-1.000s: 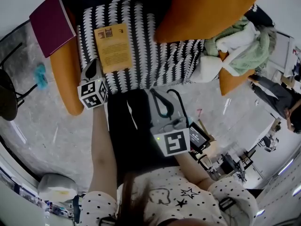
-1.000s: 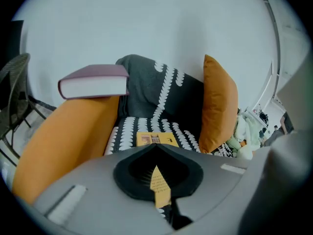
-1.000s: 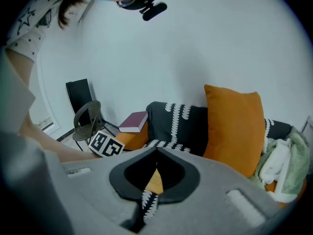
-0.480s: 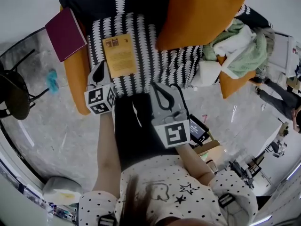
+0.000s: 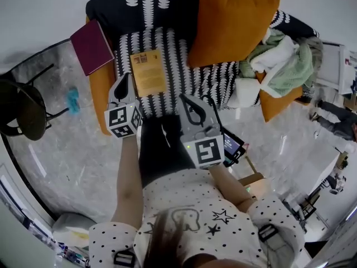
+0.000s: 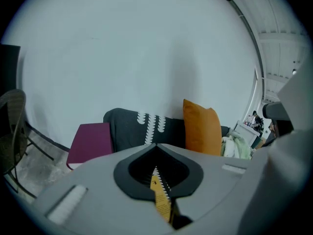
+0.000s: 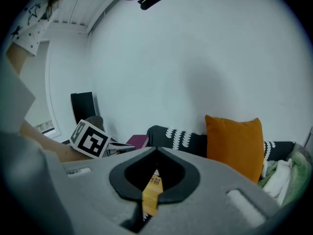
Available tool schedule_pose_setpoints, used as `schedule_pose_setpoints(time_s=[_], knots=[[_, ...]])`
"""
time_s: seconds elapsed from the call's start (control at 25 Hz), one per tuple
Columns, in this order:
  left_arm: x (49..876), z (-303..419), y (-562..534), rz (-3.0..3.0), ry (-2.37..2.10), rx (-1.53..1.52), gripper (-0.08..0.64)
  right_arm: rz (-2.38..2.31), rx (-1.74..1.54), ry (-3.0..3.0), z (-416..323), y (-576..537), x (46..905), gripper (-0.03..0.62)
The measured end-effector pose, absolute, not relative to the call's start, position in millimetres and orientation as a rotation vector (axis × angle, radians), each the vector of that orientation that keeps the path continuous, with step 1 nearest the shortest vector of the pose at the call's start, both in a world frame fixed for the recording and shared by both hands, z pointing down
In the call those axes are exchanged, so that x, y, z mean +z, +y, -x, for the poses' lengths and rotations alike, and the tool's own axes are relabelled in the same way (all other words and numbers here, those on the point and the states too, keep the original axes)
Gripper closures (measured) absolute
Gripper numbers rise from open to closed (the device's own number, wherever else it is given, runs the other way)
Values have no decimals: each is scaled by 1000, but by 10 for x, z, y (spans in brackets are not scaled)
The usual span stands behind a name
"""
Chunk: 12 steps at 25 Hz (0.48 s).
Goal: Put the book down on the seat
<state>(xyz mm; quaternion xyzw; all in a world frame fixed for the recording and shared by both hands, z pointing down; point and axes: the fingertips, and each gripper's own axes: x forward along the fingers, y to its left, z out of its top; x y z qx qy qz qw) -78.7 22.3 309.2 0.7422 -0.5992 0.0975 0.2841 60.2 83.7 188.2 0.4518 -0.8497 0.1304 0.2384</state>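
Observation:
A yellow book point(image 5: 148, 71) lies flat on the black-and-white patterned seat point(image 5: 184, 66) of a sofa. My left gripper point(image 5: 124, 80) hovers just in front of the book's near edge, jaws shut and empty. My right gripper point(image 5: 187, 100) hangs beside it over the seat's front edge, also shut with nothing in it. In the left gripper view the book point(image 6: 161, 199) shows only through the slit below the closed left gripper point(image 6: 156, 145). In the right gripper view the book point(image 7: 151, 192) shows the same way below the right gripper point(image 7: 156, 150).
A maroon book point(image 5: 92, 46) rests on the orange armrest at the left. An orange cushion point(image 5: 234, 21) leans on the backrest, and a pile of clothes point(image 5: 284, 60) lies at the right end. A dark round chair point(image 5: 22, 110) stands on the floor at the left.
Both grippers have lifted up and drawn back from the seat, the left one more. The yellow book stays lying on the seat.

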Motion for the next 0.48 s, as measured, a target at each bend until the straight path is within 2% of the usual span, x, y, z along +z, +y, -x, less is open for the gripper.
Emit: schedule_pose_setpoints(time_s=[0.48], knots=[[2336, 758, 339, -2068, -1640, 175, 561, -1305, 322, -2401, -641, 807, 1549, 595]])
